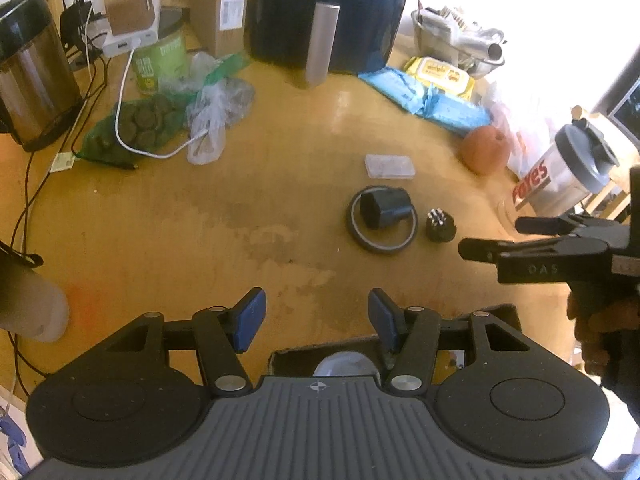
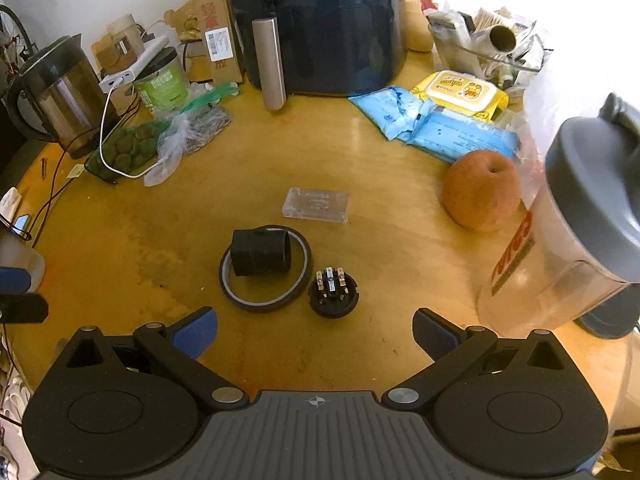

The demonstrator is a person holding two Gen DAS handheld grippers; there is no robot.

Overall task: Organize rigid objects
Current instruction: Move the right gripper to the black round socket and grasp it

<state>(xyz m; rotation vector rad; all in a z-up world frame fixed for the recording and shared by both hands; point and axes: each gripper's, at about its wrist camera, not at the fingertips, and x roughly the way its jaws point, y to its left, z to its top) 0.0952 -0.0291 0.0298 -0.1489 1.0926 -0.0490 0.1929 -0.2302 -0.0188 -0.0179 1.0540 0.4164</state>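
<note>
A black tape ring (image 2: 236, 286) (image 1: 358, 234) lies on the wooden table with a black cylindrical part (image 2: 261, 253) (image 1: 385, 209) resting in it. A round black plug with metal pins (image 2: 333, 291) (image 1: 440, 227) stands just right of the ring. A clear plastic case (image 2: 318, 204) (image 1: 389, 166) lies behind them. My right gripper (image 2: 315, 334) is open and empty, just in front of the plug; it shows from the side in the left wrist view (image 1: 492, 237). My left gripper (image 1: 316, 316) is open and empty, nearer the table's front edge.
An apple (image 2: 482, 192), a shaker bottle (image 2: 560, 248), blue and yellow wipe packs (image 2: 452, 120), a dark air fryer (image 2: 320, 24), a kettle (image 2: 60, 96), a bag of green discs (image 2: 128, 144) and cables (image 2: 106, 136) ring the table. A cardboard box (image 1: 360, 354) sits below the front edge.
</note>
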